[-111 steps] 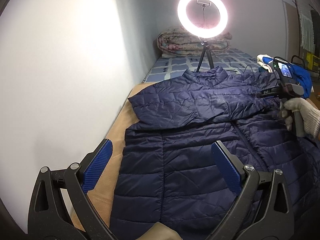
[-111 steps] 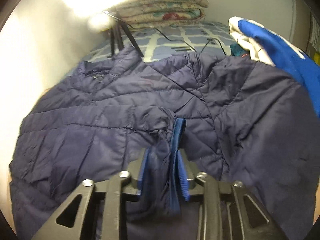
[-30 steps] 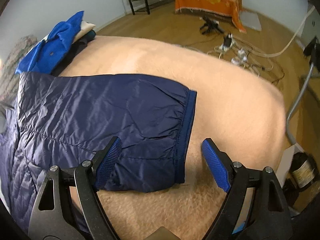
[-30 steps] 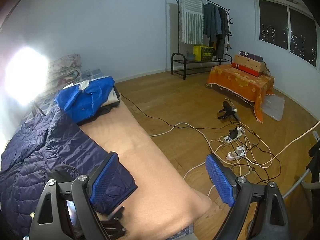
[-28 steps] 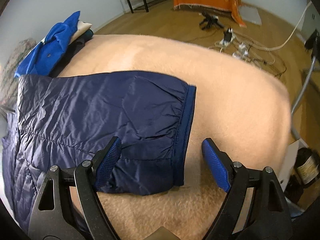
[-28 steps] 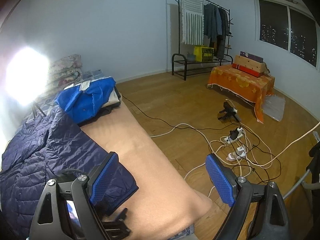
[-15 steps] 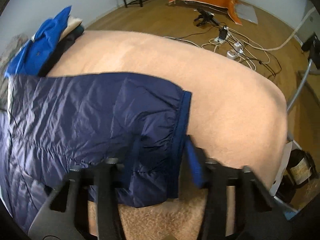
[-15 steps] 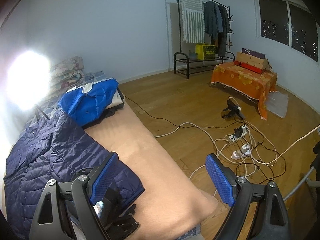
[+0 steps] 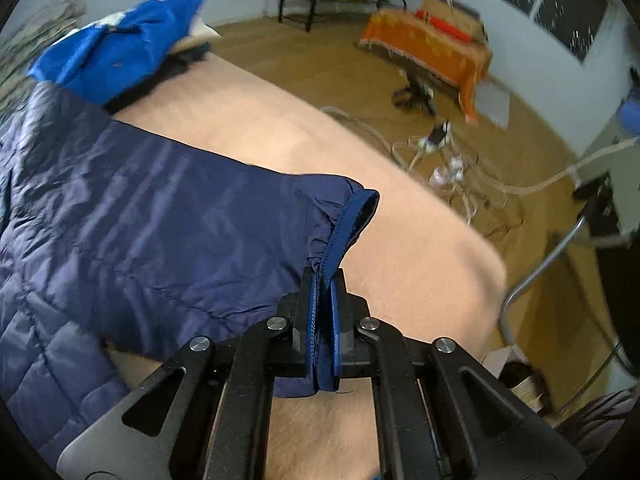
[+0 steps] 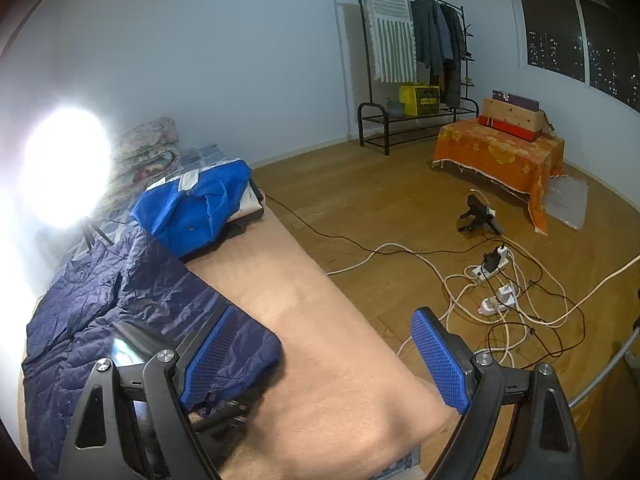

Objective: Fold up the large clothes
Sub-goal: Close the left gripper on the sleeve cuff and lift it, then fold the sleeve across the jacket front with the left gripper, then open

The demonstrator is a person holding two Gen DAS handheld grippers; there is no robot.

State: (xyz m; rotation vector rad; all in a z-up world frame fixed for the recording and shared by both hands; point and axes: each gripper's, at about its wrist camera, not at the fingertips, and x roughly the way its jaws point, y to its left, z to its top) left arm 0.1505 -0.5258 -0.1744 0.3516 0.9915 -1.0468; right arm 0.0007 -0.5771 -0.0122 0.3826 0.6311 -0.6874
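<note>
Fingers of the left gripper [image 9: 323,320] pinch the cuff [image 9: 352,220] of the navy jacket [image 9: 120,216], spread across the left of the frame on a tan blanket [image 9: 420,256]. Right gripper [image 10: 320,356], lower centre, stands spread and empty. Carry the sleeve inward slowly, I'd judge, keeping it flat.

A tan blanket-covered bed [image 10: 320,320] carries the navy jacket [image 10: 120,300] and what looks like blue clothing [image 10: 196,204].
</note>
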